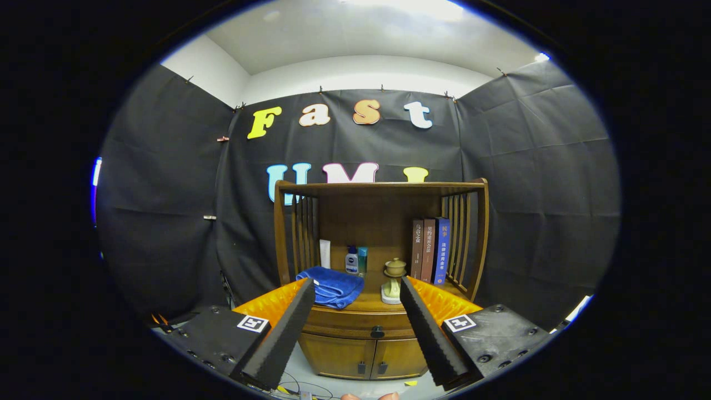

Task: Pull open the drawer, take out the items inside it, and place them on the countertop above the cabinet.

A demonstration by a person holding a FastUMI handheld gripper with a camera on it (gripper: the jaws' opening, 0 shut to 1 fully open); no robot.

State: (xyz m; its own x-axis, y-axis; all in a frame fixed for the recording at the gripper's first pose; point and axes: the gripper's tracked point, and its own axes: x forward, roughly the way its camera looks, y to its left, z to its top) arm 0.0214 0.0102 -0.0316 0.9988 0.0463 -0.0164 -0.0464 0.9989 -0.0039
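Directly ahead of the hand-held gripper [355,328], the drawer [364,325] sits closed in the front of a wooden cabinet [361,355], a dark round knob [377,332] at its centre. The knob lies between the two fingers and beyond them. The fingers are spread wide apart, holding and touching nothing. Their inner faces are ribbed. Below the drawer are two cabinet doors with small dark pulls. On the tabletop [369,303] above the drawer lie a folded blue towel [331,287], soft and ridged, and a small pale lidded pot on a stand [394,280]. Behind these stand two small bottles [355,260] and three upright books [430,250]. A slatted wooden shelf frame [472,233] surrounds the tabletop.
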